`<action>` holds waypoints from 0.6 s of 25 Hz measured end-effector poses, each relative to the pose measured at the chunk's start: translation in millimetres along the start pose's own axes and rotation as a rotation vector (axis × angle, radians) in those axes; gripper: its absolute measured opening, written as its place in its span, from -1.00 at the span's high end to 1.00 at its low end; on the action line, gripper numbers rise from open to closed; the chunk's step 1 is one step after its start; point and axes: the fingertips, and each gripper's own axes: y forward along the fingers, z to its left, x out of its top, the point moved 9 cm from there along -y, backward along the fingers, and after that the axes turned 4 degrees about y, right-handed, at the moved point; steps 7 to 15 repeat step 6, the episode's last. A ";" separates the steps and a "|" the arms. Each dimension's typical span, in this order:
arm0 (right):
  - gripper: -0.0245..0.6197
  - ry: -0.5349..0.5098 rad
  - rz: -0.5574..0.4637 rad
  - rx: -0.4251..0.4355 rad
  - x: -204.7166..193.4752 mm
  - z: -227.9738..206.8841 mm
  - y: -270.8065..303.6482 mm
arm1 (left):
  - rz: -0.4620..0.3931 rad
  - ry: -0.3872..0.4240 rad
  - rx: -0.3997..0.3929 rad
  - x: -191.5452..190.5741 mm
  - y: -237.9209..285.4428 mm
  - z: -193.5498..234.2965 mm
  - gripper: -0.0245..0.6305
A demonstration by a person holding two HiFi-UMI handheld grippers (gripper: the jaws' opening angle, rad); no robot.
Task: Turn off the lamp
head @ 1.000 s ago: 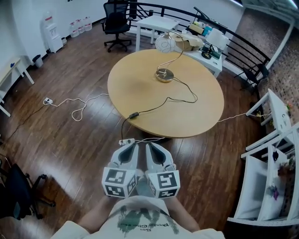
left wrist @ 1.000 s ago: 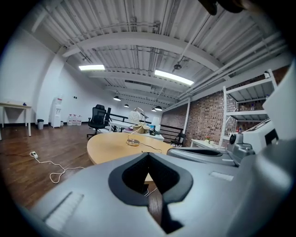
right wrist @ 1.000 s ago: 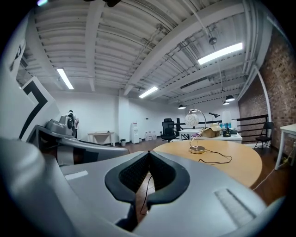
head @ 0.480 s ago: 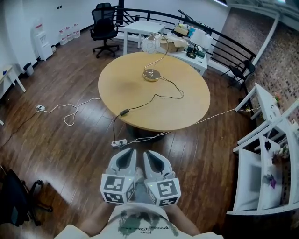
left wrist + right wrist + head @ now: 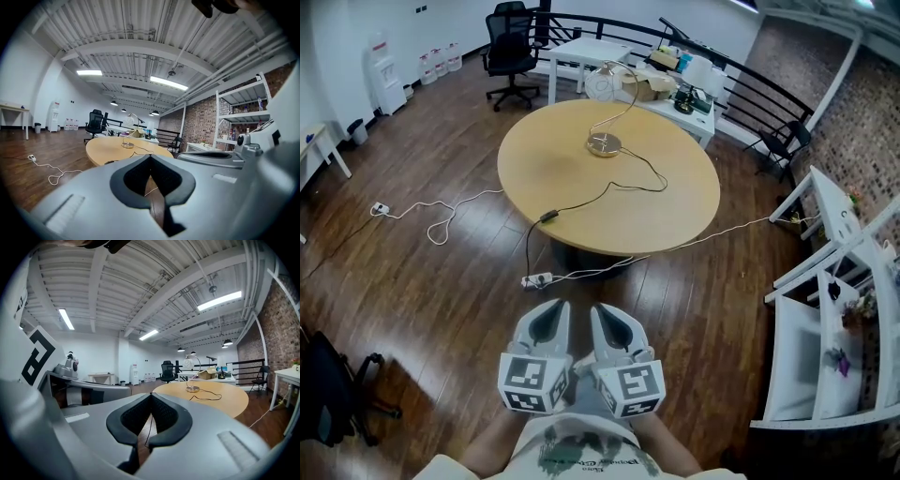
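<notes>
The lamp [image 5: 603,142] stands on the far side of a round wooden table [image 5: 675,216]; it has a gold base, a curved stem and a round shade [image 5: 600,86]. Its black cord crosses the tabletop to an inline switch [image 5: 549,216] near the table's front-left edge, then drops to a power strip [image 5: 534,279] on the floor. My left gripper [image 5: 553,311] and right gripper [image 5: 602,315] are held side by side close to the body, well short of the table. Both are shut on nothing. The lamp [image 5: 127,144] shows far ahead of the left gripper [image 5: 150,157]. The lamp [image 5: 192,389] also appears beyond the right gripper [image 5: 151,394].
A white cable [image 5: 441,220] loops over the wood floor left of the table. A white shelf unit [image 5: 825,319] stands at the right. A black office chair [image 5: 508,47], white desks [image 5: 586,49] and a railing lie behind the table. Another dark chair [image 5: 328,398] sits at bottom left.
The view has shifted: the table and lamp now sit a little farther up and to the left in the head view. Both grippers stay shut and together near the body.
</notes>
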 end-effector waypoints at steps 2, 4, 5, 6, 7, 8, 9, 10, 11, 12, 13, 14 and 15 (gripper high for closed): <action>0.93 0.002 0.002 -0.002 -0.7 0.3 -2.3 | 0.003 -0.002 -0.003 -0.9 -1.4 -1.7 0.94; 0.93 0.001 0.006 -0.003 -2.2 2.2 -3.8 | 0.007 -0.004 -0.006 -2.8 -3.6 -2.5 0.94; 0.93 0.000 0.008 -0.003 -3.1 3.4 -4.6 | 0.008 -0.005 -0.007 -3.8 -4.9 -2.8 0.94; 0.93 -0.001 0.011 -0.002 -4.0 4.7 -5.4 | 0.009 -0.006 -0.008 -4.9 -6.3 -3.1 0.94; 0.93 -0.001 0.011 -0.002 -4.0 4.7 -5.4 | 0.009 -0.006 -0.008 -4.9 -6.3 -3.1 0.94; 0.93 -0.001 0.011 -0.002 -4.0 4.7 -5.4 | 0.009 -0.006 -0.008 -4.9 -6.3 -3.1 0.94; 0.93 -0.001 0.011 -0.002 -4.0 4.7 -5.4 | 0.009 -0.006 -0.008 -4.9 -6.3 -3.1 0.94; 0.93 -0.001 0.011 -0.002 -4.0 4.7 -5.4 | 0.009 -0.006 -0.008 -4.9 -6.3 -3.1 0.94; 0.93 -0.001 0.011 -0.002 -4.0 4.7 -5.4 | 0.009 -0.006 -0.008 -4.9 -6.3 -3.1 0.94; 0.93 -0.001 0.011 -0.002 -4.0 4.7 -5.4 | 0.009 -0.006 -0.008 -4.9 -6.3 -3.1 0.94; 0.93 -0.001 0.011 -0.002 -4.0 4.7 -5.4 | 0.009 -0.006 -0.008 -4.9 -6.3 -3.1 0.94; 0.93 -0.001 0.011 -0.002 -4.0 4.7 -5.4 | 0.009 -0.006 -0.008 -4.9 -6.3 -3.1 0.94; 0.93 -0.001 0.011 -0.002 -4.0 4.7 -5.4 | 0.009 -0.006 -0.008 -4.9 -6.3 -3.1 0.94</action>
